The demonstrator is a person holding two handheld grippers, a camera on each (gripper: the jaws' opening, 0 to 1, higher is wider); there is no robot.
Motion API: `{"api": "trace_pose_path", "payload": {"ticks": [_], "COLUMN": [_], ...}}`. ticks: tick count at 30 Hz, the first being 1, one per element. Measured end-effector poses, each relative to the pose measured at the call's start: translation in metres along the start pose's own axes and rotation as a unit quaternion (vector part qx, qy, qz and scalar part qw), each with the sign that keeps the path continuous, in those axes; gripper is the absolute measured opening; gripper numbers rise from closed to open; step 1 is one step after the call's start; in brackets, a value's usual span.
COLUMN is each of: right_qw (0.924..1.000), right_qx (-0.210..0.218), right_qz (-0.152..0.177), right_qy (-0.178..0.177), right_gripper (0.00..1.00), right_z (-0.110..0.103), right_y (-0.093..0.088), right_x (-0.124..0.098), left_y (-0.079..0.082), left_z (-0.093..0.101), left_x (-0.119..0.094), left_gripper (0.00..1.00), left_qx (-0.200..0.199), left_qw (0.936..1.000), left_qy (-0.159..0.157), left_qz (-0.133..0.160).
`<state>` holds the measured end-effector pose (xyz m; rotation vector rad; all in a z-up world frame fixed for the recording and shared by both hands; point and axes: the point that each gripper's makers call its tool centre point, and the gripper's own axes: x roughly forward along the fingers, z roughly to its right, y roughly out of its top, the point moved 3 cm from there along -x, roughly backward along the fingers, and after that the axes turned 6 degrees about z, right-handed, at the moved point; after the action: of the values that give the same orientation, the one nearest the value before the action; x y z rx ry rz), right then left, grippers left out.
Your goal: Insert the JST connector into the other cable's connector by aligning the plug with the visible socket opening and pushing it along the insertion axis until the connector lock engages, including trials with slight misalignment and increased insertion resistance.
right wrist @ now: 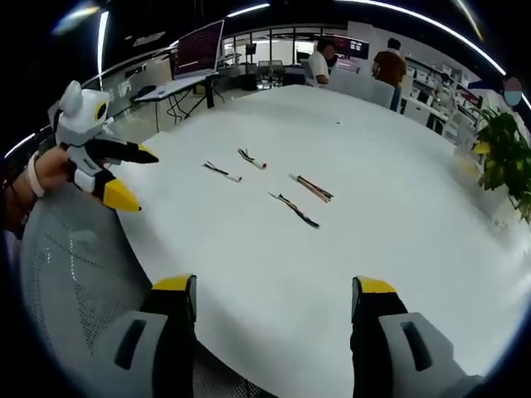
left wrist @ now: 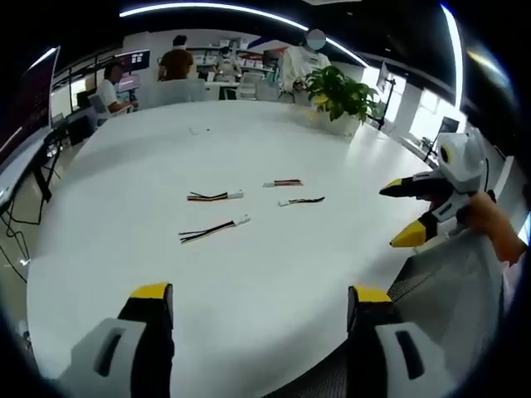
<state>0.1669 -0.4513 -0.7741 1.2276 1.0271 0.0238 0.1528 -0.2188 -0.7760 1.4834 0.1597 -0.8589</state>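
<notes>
On the white table (left wrist: 249,274), the four short cables (left wrist: 214,230) lie too small to tell plug from socket. The potted plant (right wrist: 504,162) at three o'clock in the right gripper view is cut by the edge. Distant people (left wrist: 176,60) are blurred.

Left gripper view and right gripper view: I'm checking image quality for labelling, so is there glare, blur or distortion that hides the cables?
Left gripper view: fisheye bends the table edge; even light, mild sheen, cables sharp but small. Right gripper view: same curving, ceiling light strips flare, cables distinct, connector detail too small to read.
</notes>
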Motion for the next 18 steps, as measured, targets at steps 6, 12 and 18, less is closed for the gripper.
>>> {"api": "trace_pose_path", "payload": {"ticks": [6,12,18], "right_qw": [0.9999,0.9991,0.9968], "right_qx": [0.008,0.028,0.05], "right_qz": [0.006,0.02,0.044], "right_qy": [0.012,0.025,0.042], "right_gripper": [0.74,0.74,0.73], "right_z": [-0.001,-0.004,-0.008], "right_y": [0.001,0.004,0.012], "right_x": [0.0,-0.001,-0.003], "left_y": [0.0,0.007,0.011], "left_z": [0.005,0.014,0.02], "left_x": [0.002,0.001,-0.001], "left_gripper": [0.86,0.87,0.87], "left_qx": [0.005,0.016,0.016], "left_qw": [0.9999,0.9993,0.9988], "left_qy": [-0.013,-0.03,-0.043], "left_qz": [-0.004,0.016,0.017]}}
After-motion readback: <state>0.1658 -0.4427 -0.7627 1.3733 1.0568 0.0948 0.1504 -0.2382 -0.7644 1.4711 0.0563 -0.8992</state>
